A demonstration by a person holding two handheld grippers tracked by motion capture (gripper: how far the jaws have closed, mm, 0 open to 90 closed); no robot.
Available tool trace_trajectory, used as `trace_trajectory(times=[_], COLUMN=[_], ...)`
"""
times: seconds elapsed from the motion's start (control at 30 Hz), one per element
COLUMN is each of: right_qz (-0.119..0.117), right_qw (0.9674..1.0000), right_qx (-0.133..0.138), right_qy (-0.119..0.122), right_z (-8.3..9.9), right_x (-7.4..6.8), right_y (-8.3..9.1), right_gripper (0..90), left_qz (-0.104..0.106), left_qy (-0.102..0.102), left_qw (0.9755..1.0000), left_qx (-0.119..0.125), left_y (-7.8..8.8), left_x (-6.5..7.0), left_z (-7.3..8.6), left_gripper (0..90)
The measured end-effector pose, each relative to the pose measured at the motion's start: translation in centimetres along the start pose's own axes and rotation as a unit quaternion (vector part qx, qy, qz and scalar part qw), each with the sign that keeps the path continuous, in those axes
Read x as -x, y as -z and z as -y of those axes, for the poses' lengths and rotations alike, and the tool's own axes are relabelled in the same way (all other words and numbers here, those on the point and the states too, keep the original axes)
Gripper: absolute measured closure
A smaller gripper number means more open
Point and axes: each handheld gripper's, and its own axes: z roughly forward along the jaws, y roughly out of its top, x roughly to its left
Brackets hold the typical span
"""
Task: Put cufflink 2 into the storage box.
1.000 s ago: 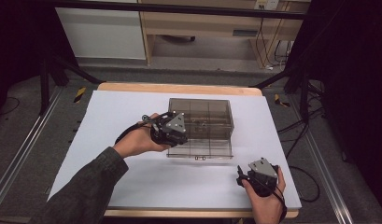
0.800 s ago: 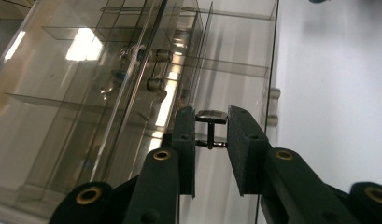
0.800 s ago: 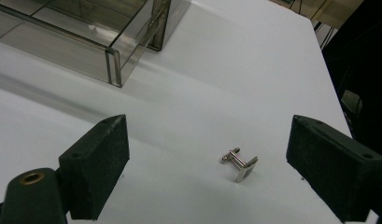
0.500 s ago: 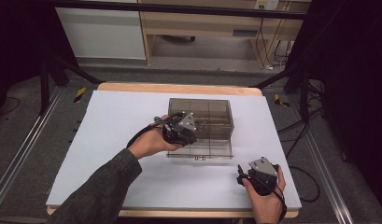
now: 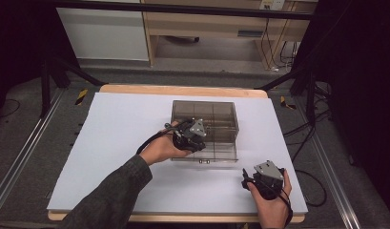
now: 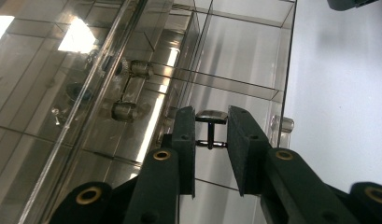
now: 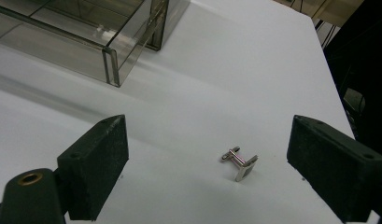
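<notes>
no readable text anywhere

no word, label, brand, number or sign can be read in the high view, the left gripper view or the right gripper view. a pale sticker [image 5: 250, 34] on the wooden furniture behind the table is too small and blurred to read. small yellow and black striped markers [image 5: 81, 97] lie on the floor beside the table, with no lettering to make out.
</notes>
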Motion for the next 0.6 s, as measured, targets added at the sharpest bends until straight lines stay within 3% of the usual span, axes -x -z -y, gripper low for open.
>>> trace_trajectory(times=[0.37, 0.6], right_qz=[-0.001, -0.003], right_qw=[1.0000, 1.0000], right_qx=[0.000, 0.000], right_qy=[-0.001, -0.002], right_z=[0.0, 0.0], right_x=[0.0, 0.0], right_y=[0.1, 0.1], right_gripper=[12.8, 12.7], left_qz=[-0.001, -0.002], left_qy=[0.008, 0.022], left_qw=[0.9999, 0.9997], left_qx=[-0.015, -0.011], left_y=[-0.9, -1.6], left_x=[0.1, 0.2], left_z=[0.6, 1.0], left_gripper=[73.2, 73.1])
